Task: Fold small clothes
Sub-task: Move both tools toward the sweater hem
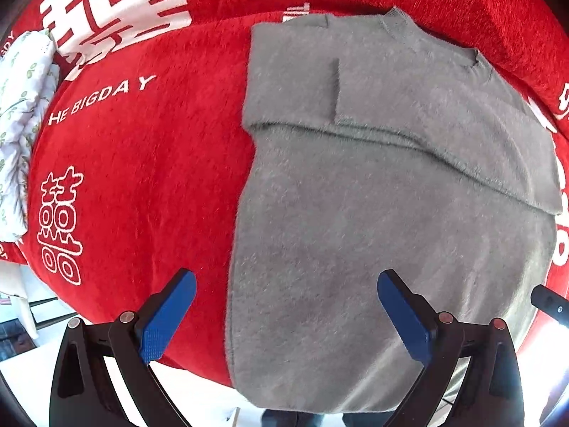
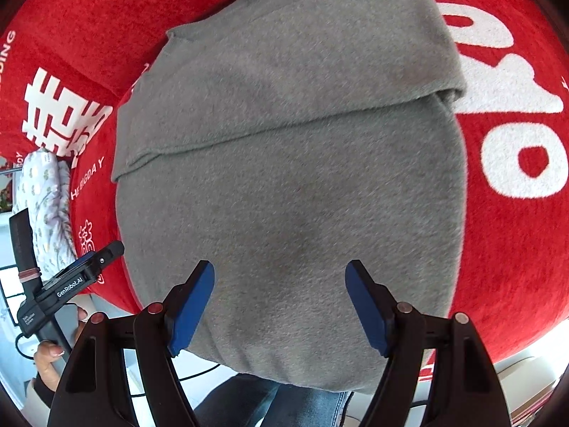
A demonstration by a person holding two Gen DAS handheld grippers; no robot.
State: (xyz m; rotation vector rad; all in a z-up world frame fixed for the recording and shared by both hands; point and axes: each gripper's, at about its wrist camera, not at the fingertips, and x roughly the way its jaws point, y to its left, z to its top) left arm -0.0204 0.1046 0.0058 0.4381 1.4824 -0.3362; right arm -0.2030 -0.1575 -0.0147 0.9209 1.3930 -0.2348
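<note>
The sweater's (image 1: 355, 213) near hem hangs over the blanket's (image 1: 142, 160) edge, and both wrist views hide part of it behind the gripper frames. Folded sleeves cover its chest. The white lettering (image 2: 515, 135) runs off the frame, unreadable. A floral cloth (image 1: 21, 106) is cut by the left edge. The person's jeans (image 2: 277, 405) show only as a strip.
</note>
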